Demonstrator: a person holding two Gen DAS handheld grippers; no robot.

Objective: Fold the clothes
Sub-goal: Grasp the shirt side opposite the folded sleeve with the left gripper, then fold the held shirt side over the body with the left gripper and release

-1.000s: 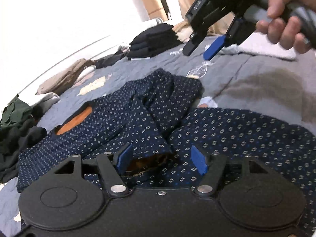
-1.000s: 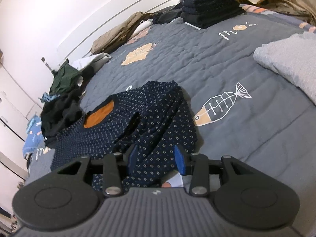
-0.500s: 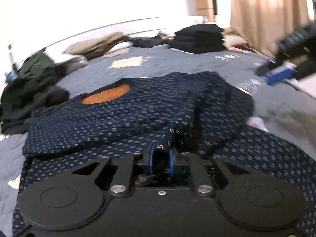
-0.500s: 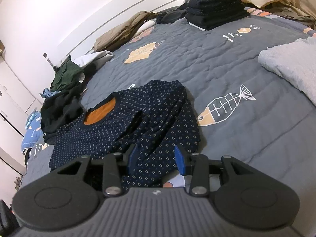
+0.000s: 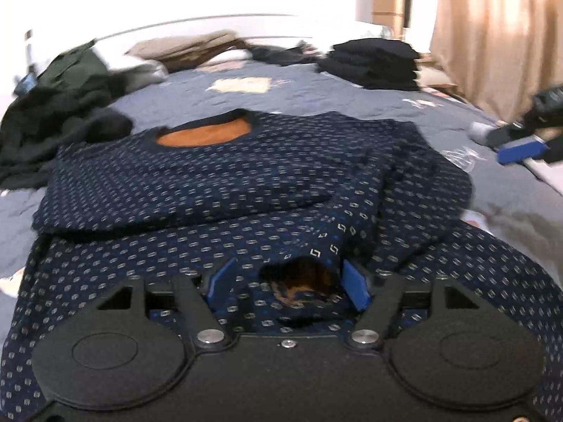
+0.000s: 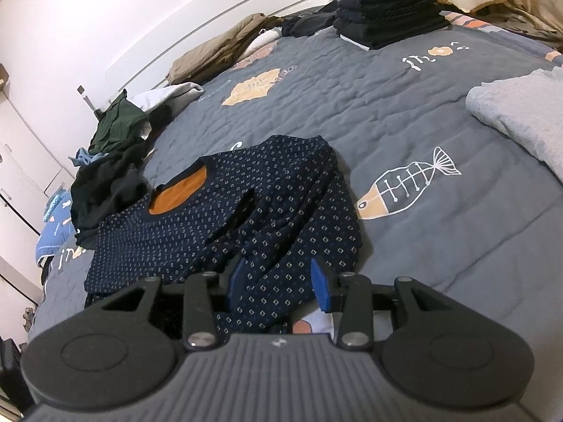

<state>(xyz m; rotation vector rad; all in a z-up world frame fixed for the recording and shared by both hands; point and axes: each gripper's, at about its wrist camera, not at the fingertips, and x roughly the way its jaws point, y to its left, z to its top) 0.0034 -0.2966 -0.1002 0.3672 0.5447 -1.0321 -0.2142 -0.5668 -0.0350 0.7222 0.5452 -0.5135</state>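
Observation:
A navy patterned sweater with an orange neck lining lies flat on the grey quilt, neck away from me. One sleeve runs diagonally across its front. The sleeve's cuff rests between the jaws of my left gripper, which are opening and do not press on it. My right gripper hovers open just above the sweater, over its near right edge, holding nothing. One blue pad of the right gripper shows at the right edge of the left wrist view.
A stack of folded black clothes sits at the far side of the bed. Unfolded dark and green garments are heaped at the left, a beige one along the headboard. A grey garment lies right. Curtains hang beyond.
The left gripper closed on the sleeve cuff, drew it across the sweater while rolling level, then opened, leaving the cuff lying between its jaws. The right gripper stayed put.

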